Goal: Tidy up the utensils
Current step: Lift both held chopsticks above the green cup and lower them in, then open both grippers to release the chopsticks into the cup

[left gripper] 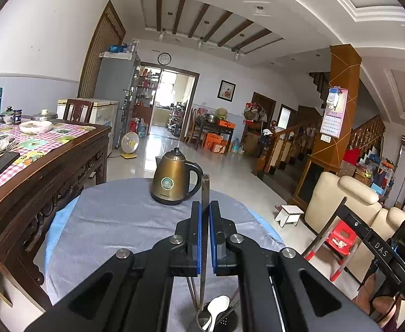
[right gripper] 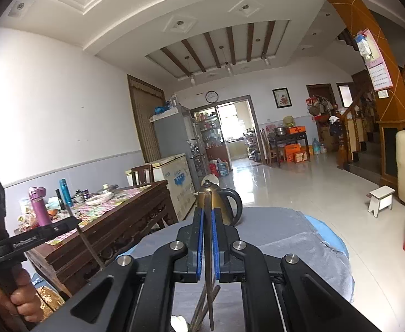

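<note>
Tabletop (left gripper: 114, 221), round and covered with a grey cloth, ended in a curved rim on the right, beyond which open tiled floor (left gripper: 230, 171) ran back toward the far doorway. On the left, the rim lay close to a dark wooden dining table (left gripper: 72, 160).

Left tool (left gripper: 204, 215) was closed on a dark chopstick (left gripper: 205, 191), held upright between the blue pads (left gripper: 199, 235). Its lower end reached down to a utensil holder (left gripper: 221, 322) at the near edge, which carried a white spoon (left gripper: 216, 308) and further chopsticks.

Right tool (right gripper: 207, 221) was closed on a second chopstick (right gripper: 208, 249), also upright, above the same cluster.

A brass-coloured kettle (left gripper: 172, 179) stood on the cloth ahead of both tools. A cream sofa (left gripper: 346, 207), a white stool (left gripper: 289, 214) and a red chair (left gripper: 340, 238) stood off the right rim.
</note>
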Demonstrator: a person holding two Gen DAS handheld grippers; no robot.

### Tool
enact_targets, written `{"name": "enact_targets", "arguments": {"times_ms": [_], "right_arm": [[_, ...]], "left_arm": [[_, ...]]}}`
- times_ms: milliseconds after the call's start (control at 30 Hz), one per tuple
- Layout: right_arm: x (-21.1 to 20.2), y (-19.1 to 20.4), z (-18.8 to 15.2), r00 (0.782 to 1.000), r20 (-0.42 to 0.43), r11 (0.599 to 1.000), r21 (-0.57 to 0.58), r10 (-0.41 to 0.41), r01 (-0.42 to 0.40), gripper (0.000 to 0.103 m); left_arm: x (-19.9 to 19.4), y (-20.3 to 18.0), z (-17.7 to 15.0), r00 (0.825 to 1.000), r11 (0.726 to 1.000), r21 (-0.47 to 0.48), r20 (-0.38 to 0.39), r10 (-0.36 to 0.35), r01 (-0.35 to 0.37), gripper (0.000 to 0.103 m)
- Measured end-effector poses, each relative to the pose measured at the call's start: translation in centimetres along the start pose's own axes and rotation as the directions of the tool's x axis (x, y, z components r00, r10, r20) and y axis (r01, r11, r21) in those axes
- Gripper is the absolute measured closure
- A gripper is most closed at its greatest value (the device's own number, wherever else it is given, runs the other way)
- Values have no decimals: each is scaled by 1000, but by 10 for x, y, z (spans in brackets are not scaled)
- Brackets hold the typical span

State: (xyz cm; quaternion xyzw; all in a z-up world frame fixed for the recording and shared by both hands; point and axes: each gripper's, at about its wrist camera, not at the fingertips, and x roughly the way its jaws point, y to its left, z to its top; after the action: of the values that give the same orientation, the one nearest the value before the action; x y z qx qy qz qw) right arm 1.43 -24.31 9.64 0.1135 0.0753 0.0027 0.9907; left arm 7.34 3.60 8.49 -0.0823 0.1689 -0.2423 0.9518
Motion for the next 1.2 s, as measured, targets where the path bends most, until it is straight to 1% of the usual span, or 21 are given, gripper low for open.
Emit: {"name": "enact_targets", "arguments": {"times_ms": [233, 333, 433, 567, 667, 833, 1200], "right_arm": [[-9, 12, -4, 998, -3, 998, 20, 65, -65, 96], [-4, 19, -13, 996, -28, 996, 18, 86, -85, 96], [6, 26, -28, 992, -72, 995, 15, 103, -103, 96], [18, 29, -47, 986, -127, 994, 5, 104, -105, 96], [24, 28, -54, 982, -153, 994, 11, 107, -107, 96], [26, 24, -62, 977, -184, 994, 15, 109, -108, 96], [37, 28, -78, 962, -252, 995, 23, 104, -102, 96]], "left_arm": [[0, -3, -9, 1000, 1000, -11, -22, -19, 19, 98], [4, -4, -16, 999, 1000, -12, -41, -16, 15, 98], [10, -6, -24, 998, 1000, -4, -66, -5, 4, 98], [18, -6, -34, 994, 1000, -6, -105, 5, -5, 98], [21, -5, -38, 993, 1000, -11, -121, 7, -8, 98], [20, -7, -44, 991, 1000, -10, -136, 6, -7, 98], [23, -6, -54, 983, 1000, -20, -185, 18, -22, 98]]}}
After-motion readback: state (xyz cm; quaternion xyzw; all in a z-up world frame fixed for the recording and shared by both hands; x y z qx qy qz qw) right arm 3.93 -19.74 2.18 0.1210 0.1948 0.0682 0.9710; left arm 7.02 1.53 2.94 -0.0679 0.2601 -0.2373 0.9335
